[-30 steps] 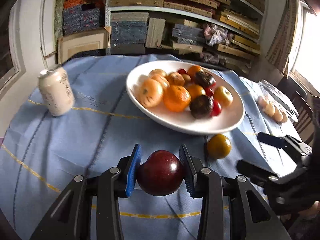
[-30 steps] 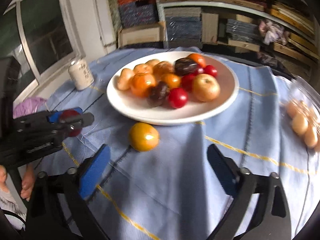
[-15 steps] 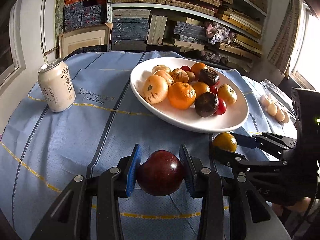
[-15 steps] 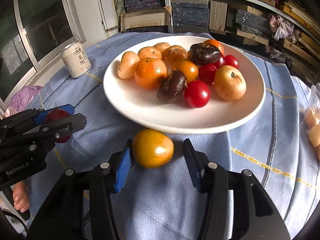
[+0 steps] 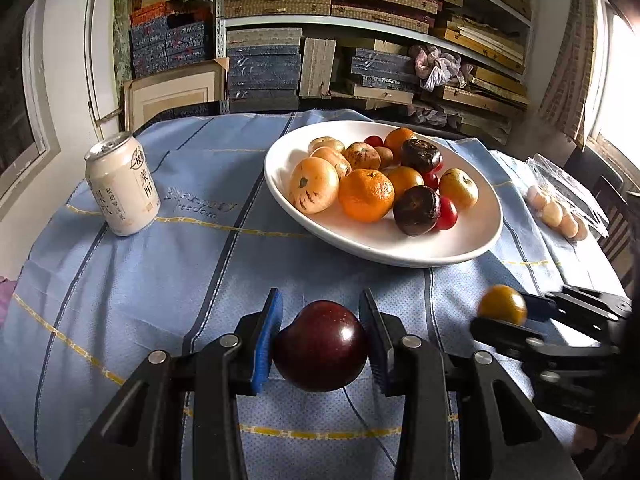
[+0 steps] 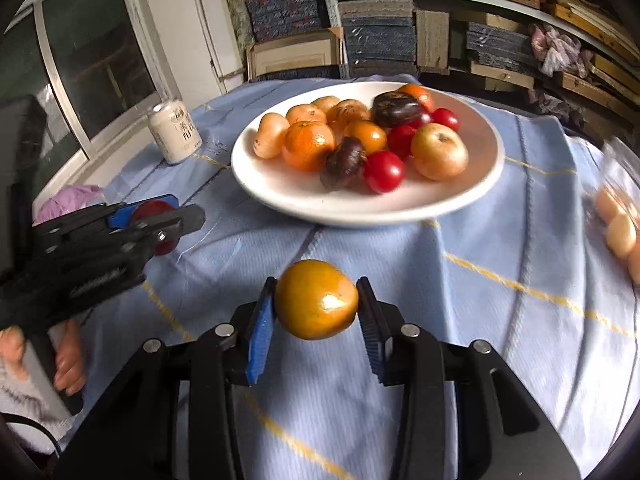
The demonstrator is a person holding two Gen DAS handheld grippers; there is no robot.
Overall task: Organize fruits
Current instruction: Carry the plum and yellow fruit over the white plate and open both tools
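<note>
Fruit is clamped in both tools just above the bench: the left gripper [image 5: 320,340] holds a dark red plum [image 5: 320,346], while the right gripper's [image 6: 316,308] jaws are closing on a yellow-orange tomato [image 6: 316,300], pads touching its sides. Both look light, smooth-skinned and easily bruised, so I would keep the pads across the widest middle with gentle pressure. The white plate [image 6: 280,188] of fruit sits beyond them.

Left wrist view: looks forward and downward along its own fingers [image 5: 266,344], close over the blue tablecloth [image 5: 160,280].
Right wrist view: same downward tilt — set further right, facing the shelves [image 6: 400,0].
Shared: white plate [image 5: 472,240] of fruit, can [image 5: 122,184] — each view catches the other gripper.
</note>
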